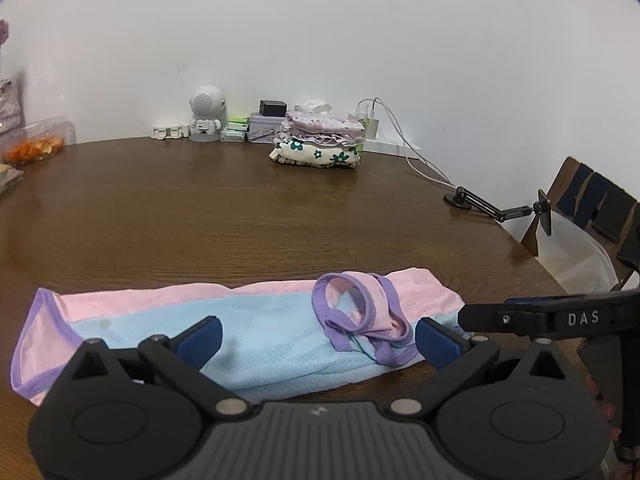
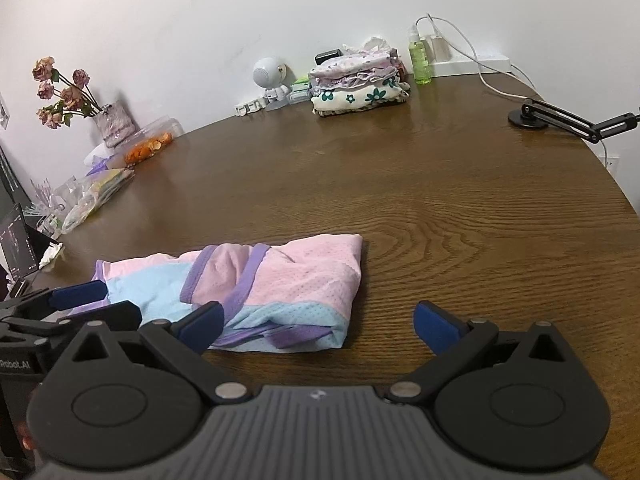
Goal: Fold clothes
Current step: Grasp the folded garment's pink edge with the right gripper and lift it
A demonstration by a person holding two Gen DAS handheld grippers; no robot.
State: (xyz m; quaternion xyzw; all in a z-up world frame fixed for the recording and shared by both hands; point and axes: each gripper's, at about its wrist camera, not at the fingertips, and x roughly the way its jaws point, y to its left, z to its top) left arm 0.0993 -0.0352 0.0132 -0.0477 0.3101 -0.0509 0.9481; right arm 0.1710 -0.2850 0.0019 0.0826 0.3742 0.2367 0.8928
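A pink and light-blue mesh garment with purple trim (image 1: pixel 256 332) lies folded lengthwise on the brown wooden table (image 1: pixel 280 216); its purple straps (image 1: pixel 360 320) are bunched on top. It also shows in the right wrist view (image 2: pixel 280 284). My left gripper (image 1: pixel 318 338) is open and empty, hovering over the garment's near edge. My right gripper (image 2: pixel 318 324) is open and empty, its left finger over the garment's near right corner. The right gripper's finger shows at the right of the left wrist view (image 1: pixel 540 316). The left gripper shows at the left of the right wrist view (image 2: pixel 80 304).
A stack of folded clothes (image 1: pixel 320 140) sits at the table's far side by a small white robot figure (image 1: pixel 206 114), boxes and a charger with cable (image 1: pixel 400 136). A black jointed stand (image 1: pixel 500 208) sits at the right edge. Snack bags (image 2: pixel 120 172) and a flower vase (image 2: pixel 112 124) are far left.
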